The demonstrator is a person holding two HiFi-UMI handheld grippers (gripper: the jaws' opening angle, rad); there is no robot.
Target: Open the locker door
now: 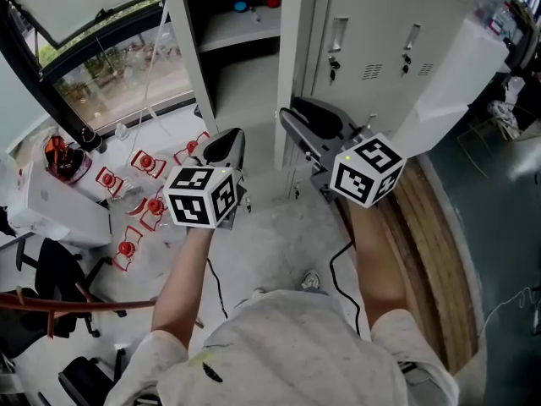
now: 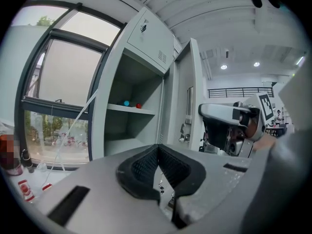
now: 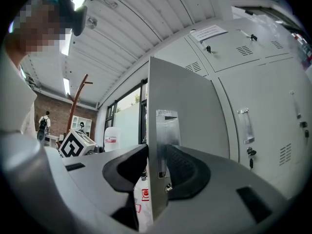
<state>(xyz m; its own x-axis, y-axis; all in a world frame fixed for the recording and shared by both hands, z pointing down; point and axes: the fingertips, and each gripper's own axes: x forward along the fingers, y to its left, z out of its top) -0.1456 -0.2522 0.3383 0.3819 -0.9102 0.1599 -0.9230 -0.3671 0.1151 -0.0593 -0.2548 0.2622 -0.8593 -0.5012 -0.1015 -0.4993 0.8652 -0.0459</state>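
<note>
The grey locker door (image 1: 297, 49) stands swung out from the open locker (image 1: 241, 66). My right gripper (image 1: 289, 115) holds its free edge. In the right gripper view the door (image 3: 190, 106) runs between the two black pads of that gripper (image 3: 157, 165), beside the metal handle plate (image 3: 168, 130), and both pads lie against it. My left gripper (image 1: 226, 144) hovers left of the door in front of the open compartment. Its pads meet at the tips with nothing between them (image 2: 158, 167). The left gripper view shows the door (image 2: 192, 91) edge-on and the right gripper (image 2: 226, 126) on it.
A shelf (image 2: 131, 110) inside the locker carries a blue and a red small object. Closed lockers (image 1: 385, 49) stand right of the door. Red-and-white items (image 1: 139, 194) lie on the floor at left, near a window (image 1: 110, 70). A wooden strip (image 1: 433, 252) runs at right.
</note>
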